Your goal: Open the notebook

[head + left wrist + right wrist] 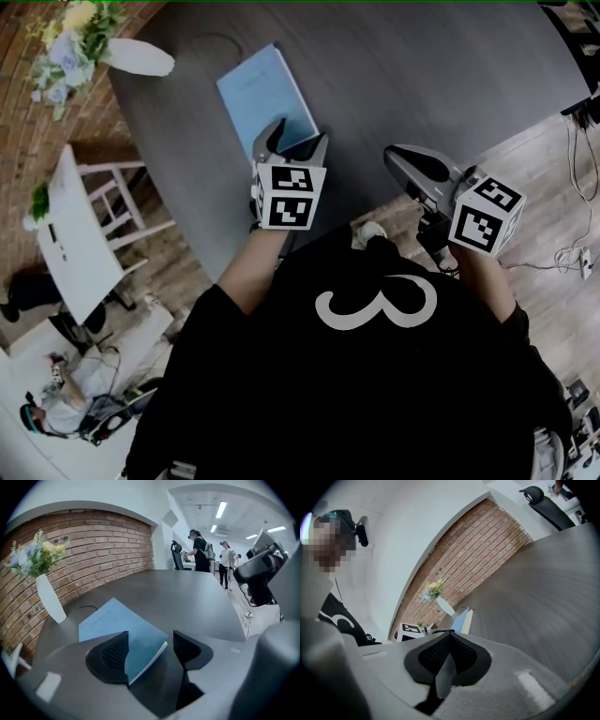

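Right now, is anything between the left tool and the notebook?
Nothing visible. The left tool is open, its jaws framing the near corner of the closed notebook on the table; the vase stands off beyond the notebook's far end.

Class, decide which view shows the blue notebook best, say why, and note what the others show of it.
The left gripper view: the notebook lies closed, cover and page edge clear, its corner between the left gripper's open jaws. The head view shows it smaller from above; the right gripper view, only a sliver.
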Motion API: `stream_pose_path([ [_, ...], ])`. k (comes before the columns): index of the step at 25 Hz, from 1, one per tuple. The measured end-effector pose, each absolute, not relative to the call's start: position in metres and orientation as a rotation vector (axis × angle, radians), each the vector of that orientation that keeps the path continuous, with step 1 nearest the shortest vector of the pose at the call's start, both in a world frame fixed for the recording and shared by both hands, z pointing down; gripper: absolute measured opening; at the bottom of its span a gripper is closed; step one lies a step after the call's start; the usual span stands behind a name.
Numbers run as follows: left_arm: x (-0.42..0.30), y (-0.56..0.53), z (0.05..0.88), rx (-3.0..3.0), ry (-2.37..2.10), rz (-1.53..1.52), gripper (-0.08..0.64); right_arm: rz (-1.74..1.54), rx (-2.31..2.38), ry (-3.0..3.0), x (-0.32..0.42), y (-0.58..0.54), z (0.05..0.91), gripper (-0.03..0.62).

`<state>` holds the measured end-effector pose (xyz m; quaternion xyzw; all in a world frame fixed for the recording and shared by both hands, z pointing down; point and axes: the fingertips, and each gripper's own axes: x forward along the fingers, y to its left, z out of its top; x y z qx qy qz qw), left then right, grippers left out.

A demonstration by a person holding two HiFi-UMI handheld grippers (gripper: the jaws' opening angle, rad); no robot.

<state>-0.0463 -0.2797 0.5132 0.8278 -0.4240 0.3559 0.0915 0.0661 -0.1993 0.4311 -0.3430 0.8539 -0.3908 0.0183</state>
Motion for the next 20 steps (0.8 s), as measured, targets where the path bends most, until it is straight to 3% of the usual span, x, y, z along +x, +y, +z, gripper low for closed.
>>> stream_pose_path([
  [20, -0.049, -0.287, 0.52, 2.439, -1.321, 1.18, 0.279, -1.243, -1.128, 2.602, 0.081, -0.192, 0.445, 0.0],
])
